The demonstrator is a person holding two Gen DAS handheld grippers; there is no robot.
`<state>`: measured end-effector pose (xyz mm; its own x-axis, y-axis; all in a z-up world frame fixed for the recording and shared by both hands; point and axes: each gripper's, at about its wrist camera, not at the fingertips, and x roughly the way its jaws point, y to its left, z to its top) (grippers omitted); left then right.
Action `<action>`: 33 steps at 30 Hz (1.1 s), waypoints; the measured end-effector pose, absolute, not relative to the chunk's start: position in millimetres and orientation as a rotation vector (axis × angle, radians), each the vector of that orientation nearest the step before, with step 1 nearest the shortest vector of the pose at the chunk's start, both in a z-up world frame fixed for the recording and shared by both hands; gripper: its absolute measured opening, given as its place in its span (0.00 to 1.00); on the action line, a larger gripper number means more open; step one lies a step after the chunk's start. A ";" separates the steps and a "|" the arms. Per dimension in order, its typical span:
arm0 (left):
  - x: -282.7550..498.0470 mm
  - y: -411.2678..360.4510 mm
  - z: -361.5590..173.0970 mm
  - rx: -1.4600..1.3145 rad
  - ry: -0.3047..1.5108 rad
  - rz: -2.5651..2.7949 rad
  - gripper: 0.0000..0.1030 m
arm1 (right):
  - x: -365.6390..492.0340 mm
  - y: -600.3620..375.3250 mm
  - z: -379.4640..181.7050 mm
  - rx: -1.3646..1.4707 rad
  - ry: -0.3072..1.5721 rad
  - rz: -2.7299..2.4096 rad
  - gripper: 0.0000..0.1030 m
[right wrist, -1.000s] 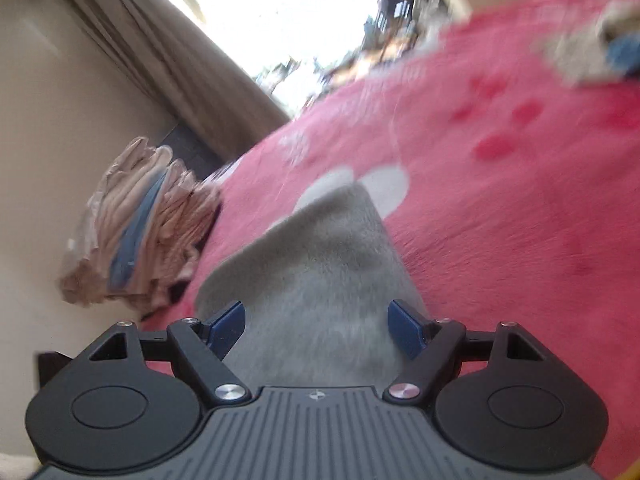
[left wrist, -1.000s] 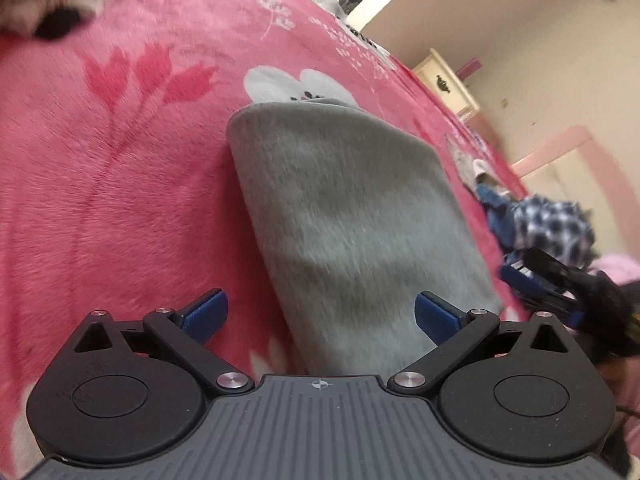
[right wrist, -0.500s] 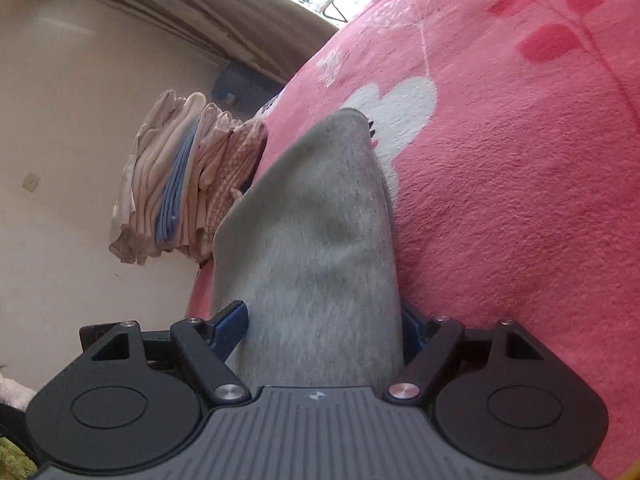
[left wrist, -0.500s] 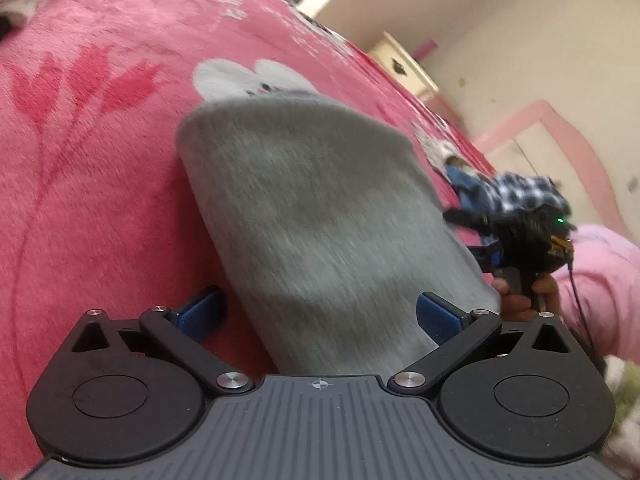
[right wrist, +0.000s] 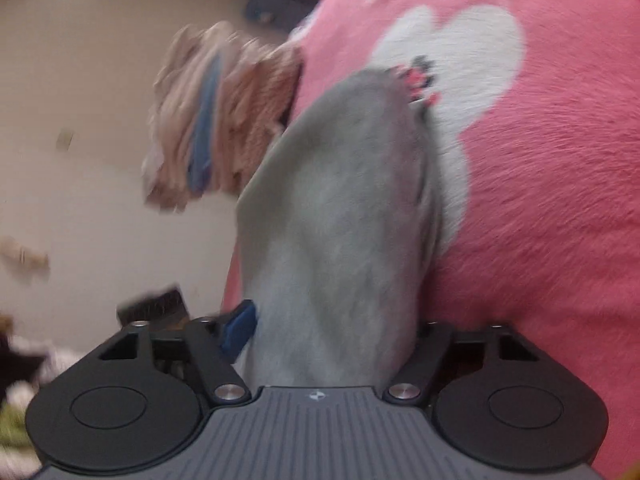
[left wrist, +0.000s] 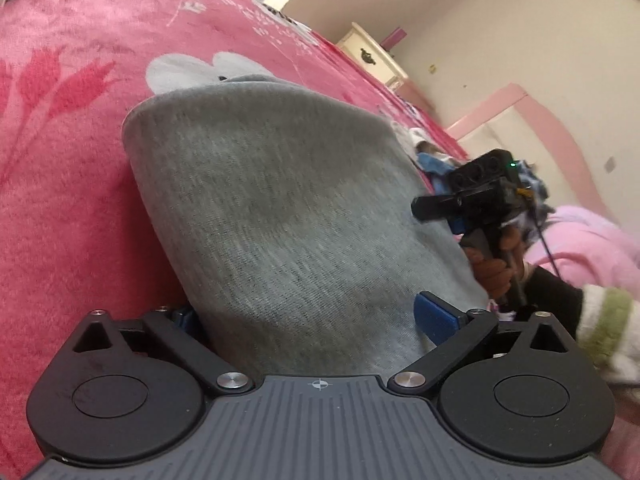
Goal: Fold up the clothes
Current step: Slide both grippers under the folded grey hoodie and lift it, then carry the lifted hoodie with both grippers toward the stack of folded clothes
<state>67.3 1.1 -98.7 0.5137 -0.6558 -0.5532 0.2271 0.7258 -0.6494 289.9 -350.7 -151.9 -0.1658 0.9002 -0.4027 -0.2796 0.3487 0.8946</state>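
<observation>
A grey folded garment lies on the pink blanket. My left gripper straddles its near edge with the jaws wide. The cloth covers the left pad, and the right pad rests on top of it. In the right wrist view the same grey garment fills the gap of my right gripper. Its jaws are closing around the cloth; the left pad is at the cloth's side and the other is hidden. The left wrist view shows the right gripper at the garment's right edge, held by a hand.
A stack of folded beige and blue clothes stands by the wall beyond the garment. Loose plaid and blue clothes and a pink garment lie at the blanket's far right. A cream cabinet stands behind.
The right gripper has swung down and in along the garment, which now fills its gap. The left gripper has slid forward, so the cloth's edge covers its left pad.
</observation>
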 end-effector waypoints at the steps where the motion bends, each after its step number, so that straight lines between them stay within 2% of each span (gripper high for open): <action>1: 68.2 0.7 -100.2 -0.539 0.883 -0.563 0.95 | 292.6 -350.1 -153.8 0.652 1.347 1.148 0.59; 5: 69.9 -6.1 -96.3 -0.525 0.882 -0.545 0.94 | 276.3 -331.5 -117.0 0.434 1.286 1.048 0.52; 9: 64.3 -0.7 -91.3 -0.569 0.869 -0.529 0.81 | 262.5 -306.7 -79.4 0.222 1.239 0.971 0.47; 12: 60.9 5.6 -86.5 -0.637 0.850 -0.541 0.76 | 263.5 -283.7 -55.9 0.062 1.206 0.969 0.45; 23: 82.4 33.3 -57.5 -0.714 0.636 -0.451 0.76 | 318.8 -135.9 16.5 -0.445 1.004 1.073 0.45; 33: 144.6 79.9 -56.4 -0.741 0.473 -0.213 0.76 | 355.4 8.8 22.3 -0.851 0.815 1.147 0.46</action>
